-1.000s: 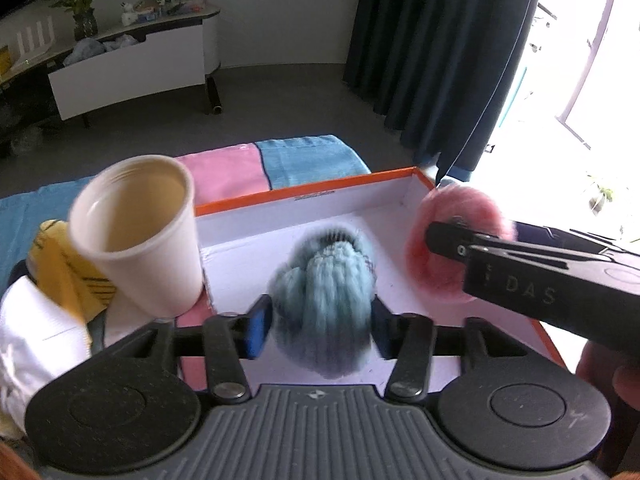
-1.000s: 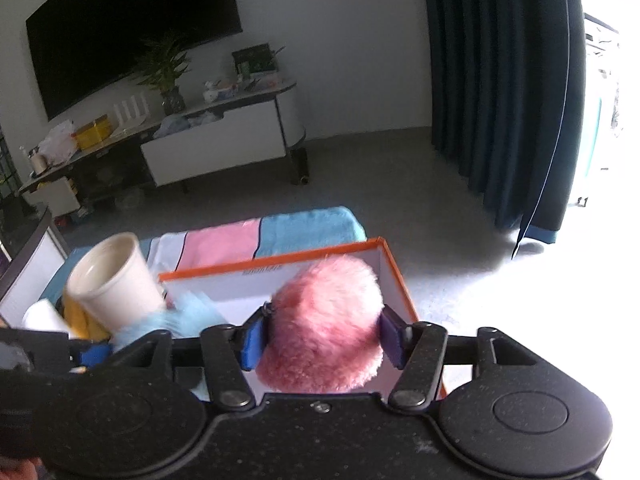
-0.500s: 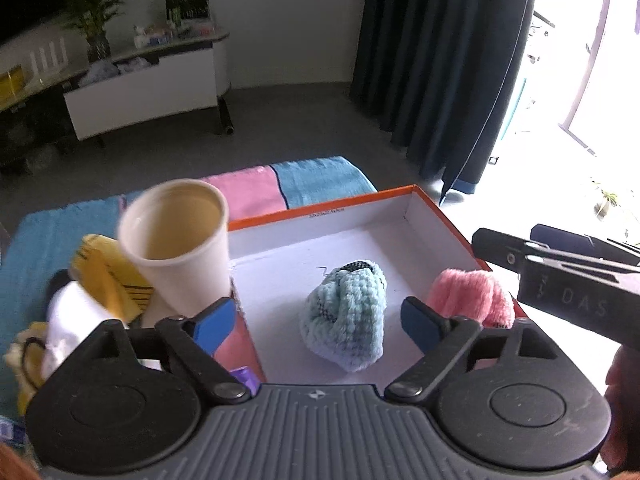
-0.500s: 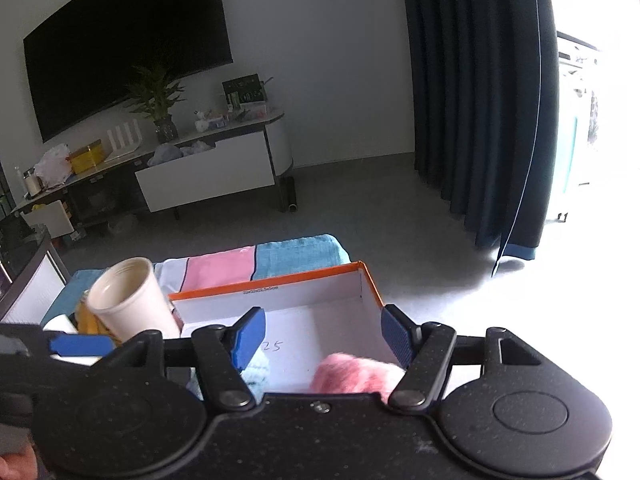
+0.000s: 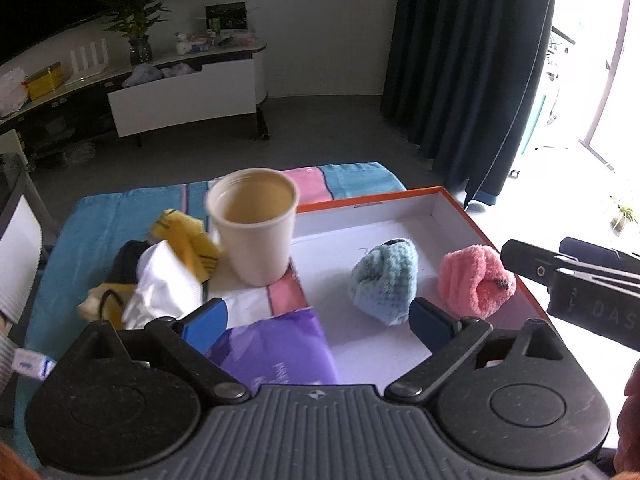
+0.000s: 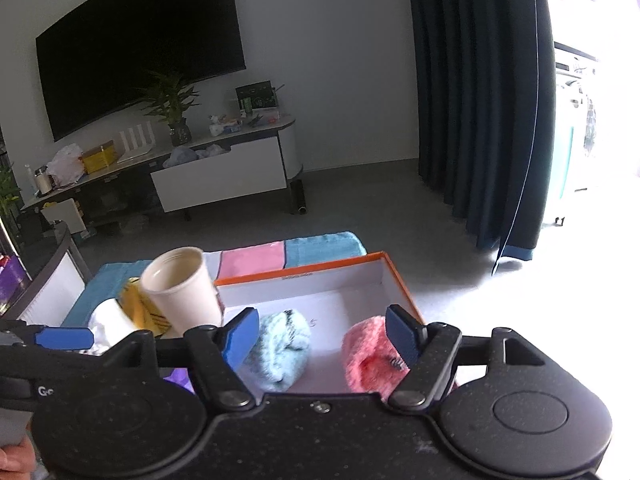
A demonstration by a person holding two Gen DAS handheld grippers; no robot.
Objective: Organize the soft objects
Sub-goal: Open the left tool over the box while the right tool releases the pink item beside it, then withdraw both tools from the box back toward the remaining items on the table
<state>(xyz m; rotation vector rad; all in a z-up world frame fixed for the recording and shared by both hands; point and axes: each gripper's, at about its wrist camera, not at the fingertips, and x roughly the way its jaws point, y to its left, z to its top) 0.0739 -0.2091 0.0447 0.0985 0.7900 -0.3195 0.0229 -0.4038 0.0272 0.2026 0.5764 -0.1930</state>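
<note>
Now, striped towel (image 5: 120, 208) on grey floor (dark curtain (image 5: 472, 60) behind); fuzzy blue sock (image 5: 384, 284) and pink sock (image 5: 474, 280) in my white box (image 5: 372, 216); left gripper (image 5: 318, 322) and right gripper (image 6: 320, 334) both gape empty.

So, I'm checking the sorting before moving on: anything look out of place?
The paper cup tilts against the orange-rimmed box, among crumpled items. The blue and pink soft balls lie in the box.

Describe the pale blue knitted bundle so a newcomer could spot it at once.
Find the shallow orange-edged white cardboard box on the striped towel. Two soft bundles lie inside; the pale blue knitted bundle is the one nearer the beige paper cup, ribbed and blue, unlike its fuzzy pink sock bundle neighbour.
</note>
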